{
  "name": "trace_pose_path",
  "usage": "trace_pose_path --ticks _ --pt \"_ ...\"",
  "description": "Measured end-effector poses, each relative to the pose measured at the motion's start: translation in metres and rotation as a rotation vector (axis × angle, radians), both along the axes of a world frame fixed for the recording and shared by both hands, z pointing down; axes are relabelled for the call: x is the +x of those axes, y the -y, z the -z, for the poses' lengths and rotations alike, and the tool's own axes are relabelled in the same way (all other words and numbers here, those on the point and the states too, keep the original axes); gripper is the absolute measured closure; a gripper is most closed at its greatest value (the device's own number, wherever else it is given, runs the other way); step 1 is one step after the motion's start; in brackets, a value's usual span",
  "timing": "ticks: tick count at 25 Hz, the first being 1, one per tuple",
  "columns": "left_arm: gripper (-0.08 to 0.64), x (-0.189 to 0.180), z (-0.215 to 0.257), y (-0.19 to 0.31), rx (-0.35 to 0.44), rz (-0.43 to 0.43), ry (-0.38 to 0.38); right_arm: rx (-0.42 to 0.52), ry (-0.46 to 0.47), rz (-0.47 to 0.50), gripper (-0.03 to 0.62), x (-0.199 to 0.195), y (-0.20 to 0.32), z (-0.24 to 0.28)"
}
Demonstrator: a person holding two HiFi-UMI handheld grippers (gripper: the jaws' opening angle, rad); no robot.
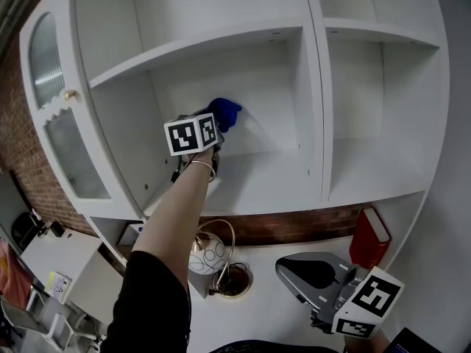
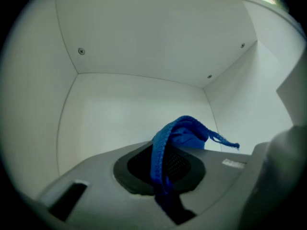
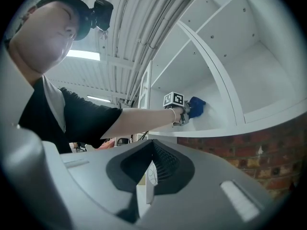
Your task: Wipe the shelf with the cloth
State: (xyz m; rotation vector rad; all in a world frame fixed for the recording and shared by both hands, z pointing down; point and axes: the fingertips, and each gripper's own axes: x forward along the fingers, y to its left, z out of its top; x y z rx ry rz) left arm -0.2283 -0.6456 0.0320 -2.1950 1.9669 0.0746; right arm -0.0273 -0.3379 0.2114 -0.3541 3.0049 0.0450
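My left gripper (image 1: pixel 218 129) reaches into the middle-left compartment of the white shelf unit (image 1: pixel 257 184), and it is shut on a blue cloth (image 1: pixel 225 112). The cloth bunches out past the jaw tips, close to the compartment's back wall. In the left gripper view the cloth (image 2: pixel 180 135) is pinched between the grey jaws of my left gripper (image 2: pixel 163 166), with a loose thread trailing right. The right gripper view shows the same arm, gripper (image 3: pixel 184 114) and cloth (image 3: pixel 197 106) from below. My right gripper (image 1: pixel 307 272) hangs low at the right, shut on nothing (image 3: pixel 151 164).
A red book (image 1: pixel 370 237) leans under the shelf at the right. A white patterned ball in a gold ring (image 1: pixel 207 257) stands on the counter below my left arm. A glass-panelled door (image 1: pixel 57 94) hangs open at the left. Brick wall (image 1: pixel 294 226) runs under the shelf.
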Motion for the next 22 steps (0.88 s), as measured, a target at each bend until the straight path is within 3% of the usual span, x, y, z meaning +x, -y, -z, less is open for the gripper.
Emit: trace_pose_path --ticks 2,7,12,16,22 --pt "0.549 0.016 0.001 0.005 0.0 -0.029 -0.013 -0.002 0.009 0.001 0.583 0.004 0.001 -0.001" --pt "0.549 0.06 0.002 0.015 -0.007 -0.093 0.036 -0.028 0.051 -0.009 0.583 0.019 0.009 -0.004" --pt "0.549 0.106 0.001 0.026 0.0 -0.186 0.019 -0.048 0.087 -0.018 0.583 0.031 0.017 -0.005" --pt "0.549 0.124 0.004 0.03 0.016 -0.201 0.036 -0.055 0.086 -0.031 0.583 0.037 0.02 -0.009" --pt "0.549 0.147 0.003 0.036 0.04 -0.295 0.034 -0.075 0.102 -0.036 0.583 0.04 0.029 -0.013"
